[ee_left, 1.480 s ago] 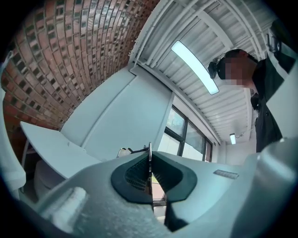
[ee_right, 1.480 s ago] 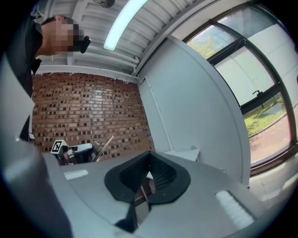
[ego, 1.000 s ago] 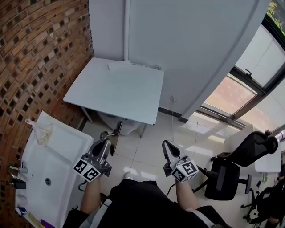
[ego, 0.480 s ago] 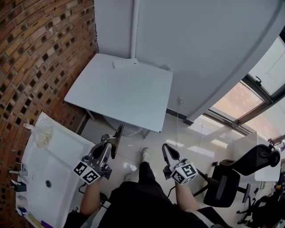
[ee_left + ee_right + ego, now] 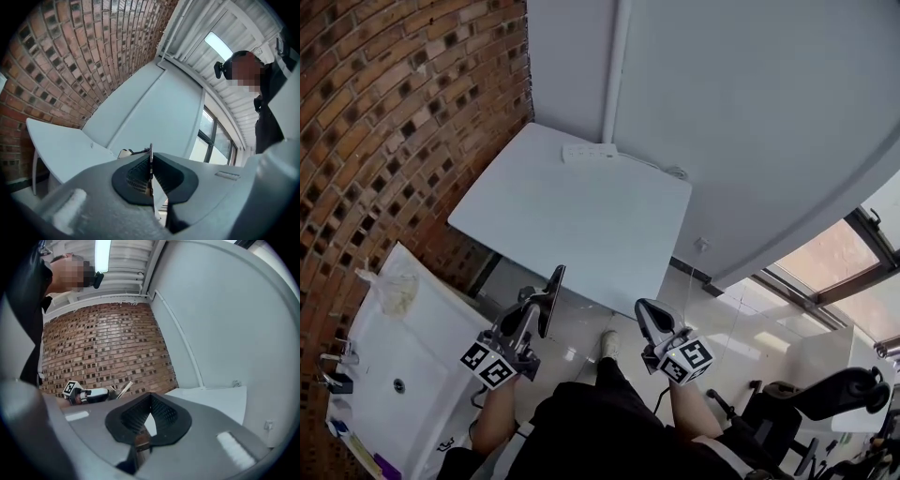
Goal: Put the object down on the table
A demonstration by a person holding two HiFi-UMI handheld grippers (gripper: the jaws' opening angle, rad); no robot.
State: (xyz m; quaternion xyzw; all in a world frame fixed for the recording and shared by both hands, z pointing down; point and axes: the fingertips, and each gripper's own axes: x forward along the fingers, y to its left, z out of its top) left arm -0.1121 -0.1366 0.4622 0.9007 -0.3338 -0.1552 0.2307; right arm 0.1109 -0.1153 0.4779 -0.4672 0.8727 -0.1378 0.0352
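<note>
now level left gripper [image 5: 528, 312] pinches object [image 5: 552, 296]

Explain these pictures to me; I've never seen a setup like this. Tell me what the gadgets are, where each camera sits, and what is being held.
There is no robot here: a person holds a two-jaw gripper in each hand. The head view comes from a camera on the person's head, looking steeply down. The other two views come from cameras riding on each gripper, looking along its jaws. The left gripper is clamped on a thin dark flat panel, which its own view shows edge-on. The right gripper is shut with nothing in it. Ahead stands a white table; only a white power strip lies on it, near the wall.
</note>
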